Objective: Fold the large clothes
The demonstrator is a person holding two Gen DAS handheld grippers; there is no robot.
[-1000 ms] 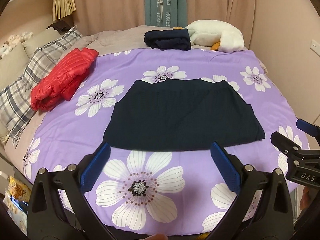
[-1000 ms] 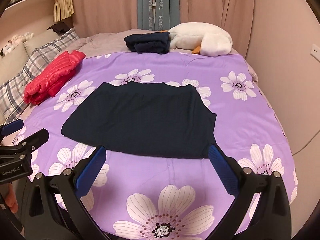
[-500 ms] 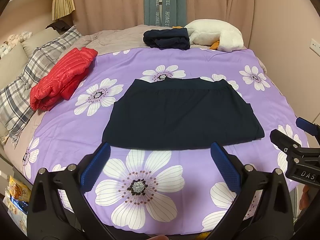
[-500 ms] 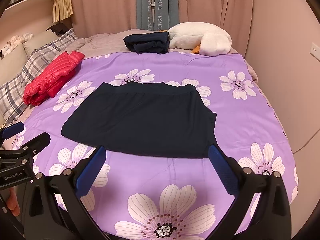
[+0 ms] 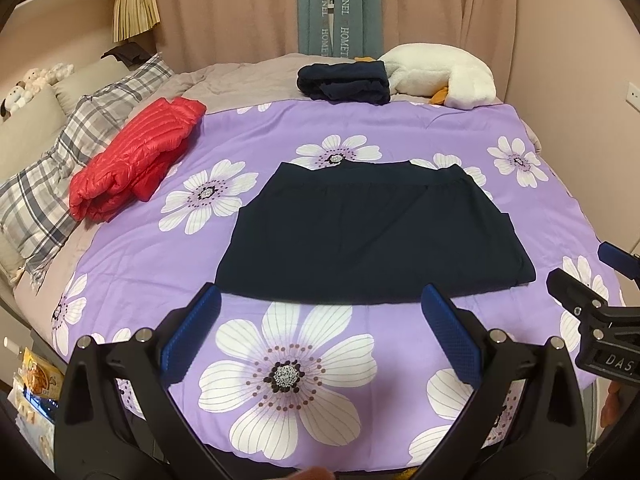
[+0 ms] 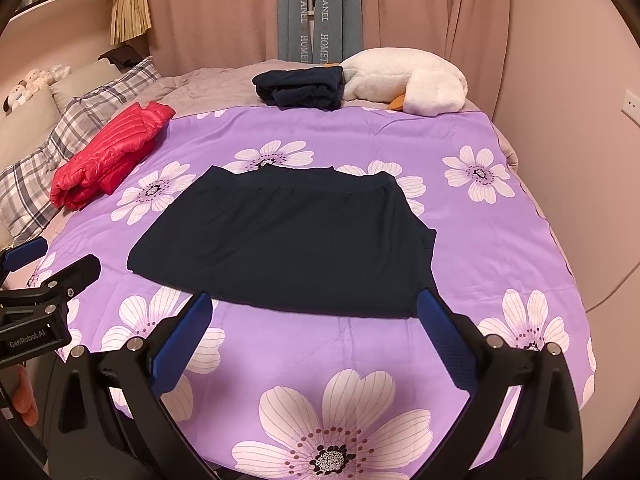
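Observation:
A dark navy skirt (image 5: 368, 232) lies flat on the purple flowered bedspread (image 5: 296, 376), waistband at the far side. It also shows in the right wrist view (image 6: 288, 240). My left gripper (image 5: 320, 332) is open and empty, just short of the skirt's near hem. My right gripper (image 6: 314, 338) is open and empty, also just short of the near hem, toward its right corner. Each gripper shows at the edge of the other's view.
A folded red puffer jacket (image 5: 136, 156) lies at the left by plaid pillows (image 5: 52, 168). A folded dark garment (image 5: 346, 82) and a white plush goose (image 5: 436, 76) sit at the far end. Walls and curtains ring the bed.
Both grippers have crept slightly forward toward the skirt's near hem. Both stay open, and the skirt has not moved.

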